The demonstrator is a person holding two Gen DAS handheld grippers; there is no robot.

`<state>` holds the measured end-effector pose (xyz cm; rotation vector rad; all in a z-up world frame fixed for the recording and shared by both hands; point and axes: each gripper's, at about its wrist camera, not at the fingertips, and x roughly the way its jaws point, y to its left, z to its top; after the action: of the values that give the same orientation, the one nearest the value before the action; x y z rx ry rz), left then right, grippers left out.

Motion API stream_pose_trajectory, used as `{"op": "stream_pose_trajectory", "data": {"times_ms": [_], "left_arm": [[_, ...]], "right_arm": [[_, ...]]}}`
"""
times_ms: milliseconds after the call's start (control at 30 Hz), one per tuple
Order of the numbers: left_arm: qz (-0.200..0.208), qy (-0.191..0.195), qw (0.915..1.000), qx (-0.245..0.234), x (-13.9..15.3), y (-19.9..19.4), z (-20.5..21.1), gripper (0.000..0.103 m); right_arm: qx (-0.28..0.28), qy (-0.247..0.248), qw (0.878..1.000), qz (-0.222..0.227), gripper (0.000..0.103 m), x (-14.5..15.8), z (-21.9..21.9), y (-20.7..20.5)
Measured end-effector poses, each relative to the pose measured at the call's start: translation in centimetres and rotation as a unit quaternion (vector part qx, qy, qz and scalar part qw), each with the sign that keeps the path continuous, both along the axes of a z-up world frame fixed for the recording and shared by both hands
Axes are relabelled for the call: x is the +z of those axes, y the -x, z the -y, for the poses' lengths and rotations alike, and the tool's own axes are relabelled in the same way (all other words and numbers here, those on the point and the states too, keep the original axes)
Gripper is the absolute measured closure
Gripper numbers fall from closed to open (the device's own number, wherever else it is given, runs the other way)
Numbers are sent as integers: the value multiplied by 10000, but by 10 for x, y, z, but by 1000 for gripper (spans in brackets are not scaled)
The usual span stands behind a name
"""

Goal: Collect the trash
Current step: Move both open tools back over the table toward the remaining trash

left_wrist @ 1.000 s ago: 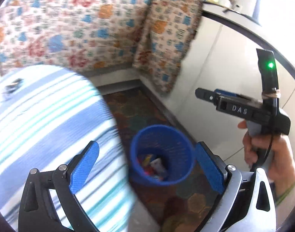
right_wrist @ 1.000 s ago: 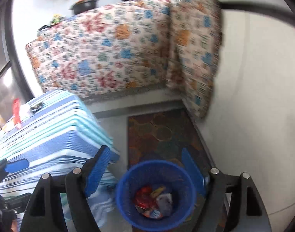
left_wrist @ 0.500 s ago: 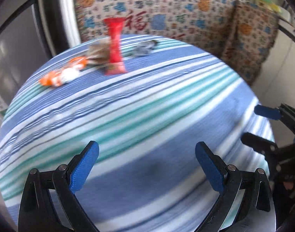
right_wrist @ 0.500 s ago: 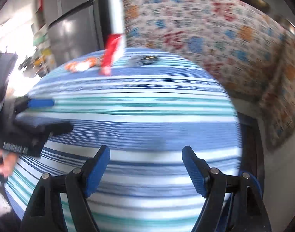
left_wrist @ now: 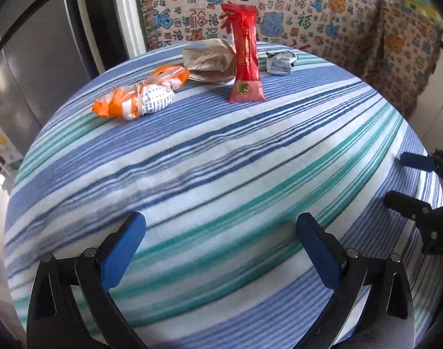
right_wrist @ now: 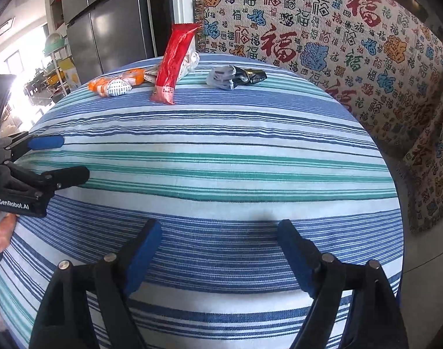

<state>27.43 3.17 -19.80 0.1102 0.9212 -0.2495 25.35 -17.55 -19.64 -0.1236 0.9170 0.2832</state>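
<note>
Hiding part of the brown bag (left_wrist: 205,62), a red wrapper (left_wrist: 245,58).

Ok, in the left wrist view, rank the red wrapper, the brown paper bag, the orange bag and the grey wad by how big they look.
1. red wrapper and orange bag, too alike to rank
2. brown paper bag, partly hidden, so unsure
3. grey wad, clearly smallest

Left wrist: looks forward over striped counter (left_wrist: 221,174) from near edge, slightly downward | Right wrist: same heading, lower angle, set to the right | Shared: counter top, red wrapper (left_wrist: 246,67) (right_wrist: 175,61), patterned cloth (left_wrist: 294,8) (right_wrist: 323,37) at far side | Each view catches the other hand-held gripper at its margin
</note>
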Motion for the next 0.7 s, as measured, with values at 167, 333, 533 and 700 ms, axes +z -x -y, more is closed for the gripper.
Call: {"op": "stream_pose_trajectory", "data": {"times_ms": [167,333,533,700], "left_arm": [[-14,-3,9998,-184,1,-28,-28,0],[-61,9,9992,-392,2,-63,-60,0],[-58,-24,9974,-711,3,-96,-71,0],[-44,-5,9949,-1010,3,-120,-67,0]], "right_arm": [[-11,-1,10000,-10,16,-1,0,-2],[-13,5,10000,-6,16,-1,0,-1],[-14,-8,10000,-13,14,-1,0,0],[-14,-5,10000,-22,13,-2,1,-2]]}}
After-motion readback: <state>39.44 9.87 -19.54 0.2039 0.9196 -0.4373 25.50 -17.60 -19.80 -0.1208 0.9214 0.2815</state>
